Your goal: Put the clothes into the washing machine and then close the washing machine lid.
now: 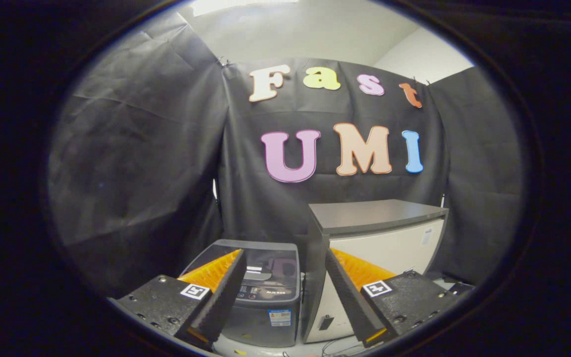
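A small grey top-loading washing machine [265,292] stands on the floor beyond my fingers, slightly left of the gap between them. Its dark glass lid [260,263] lies flat and closed on top. My gripper [285,265] is open, with a wide gap between the fingers and nothing held. It hangs well short of the machine, looking across at it from a little above.
A taller white cabinet [379,248] with a grey top stands right beside the washing machine, on its right. Black cloth walls close the booth behind and on both sides. Cables [335,347] lie on the pale floor in front of the cabinet.
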A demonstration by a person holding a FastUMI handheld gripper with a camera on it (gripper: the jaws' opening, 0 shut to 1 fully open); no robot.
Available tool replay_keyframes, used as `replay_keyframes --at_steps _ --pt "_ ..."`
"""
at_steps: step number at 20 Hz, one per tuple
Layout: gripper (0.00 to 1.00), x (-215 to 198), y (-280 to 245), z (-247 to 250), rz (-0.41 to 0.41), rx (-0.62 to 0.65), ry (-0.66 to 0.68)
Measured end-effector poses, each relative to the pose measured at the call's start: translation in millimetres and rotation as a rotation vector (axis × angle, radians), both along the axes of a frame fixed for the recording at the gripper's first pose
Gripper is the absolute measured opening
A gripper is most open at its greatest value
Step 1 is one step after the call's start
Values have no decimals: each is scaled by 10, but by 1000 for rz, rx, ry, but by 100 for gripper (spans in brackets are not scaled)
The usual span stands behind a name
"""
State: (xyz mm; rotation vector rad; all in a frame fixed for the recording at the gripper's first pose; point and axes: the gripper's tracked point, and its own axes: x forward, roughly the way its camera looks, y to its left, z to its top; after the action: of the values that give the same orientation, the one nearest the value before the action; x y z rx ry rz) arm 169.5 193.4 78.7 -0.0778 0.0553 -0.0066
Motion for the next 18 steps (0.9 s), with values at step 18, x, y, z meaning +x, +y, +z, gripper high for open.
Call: replay_keyframes --at_steps 18 --pt "96 -859 -413 335 -1 -73 -161"
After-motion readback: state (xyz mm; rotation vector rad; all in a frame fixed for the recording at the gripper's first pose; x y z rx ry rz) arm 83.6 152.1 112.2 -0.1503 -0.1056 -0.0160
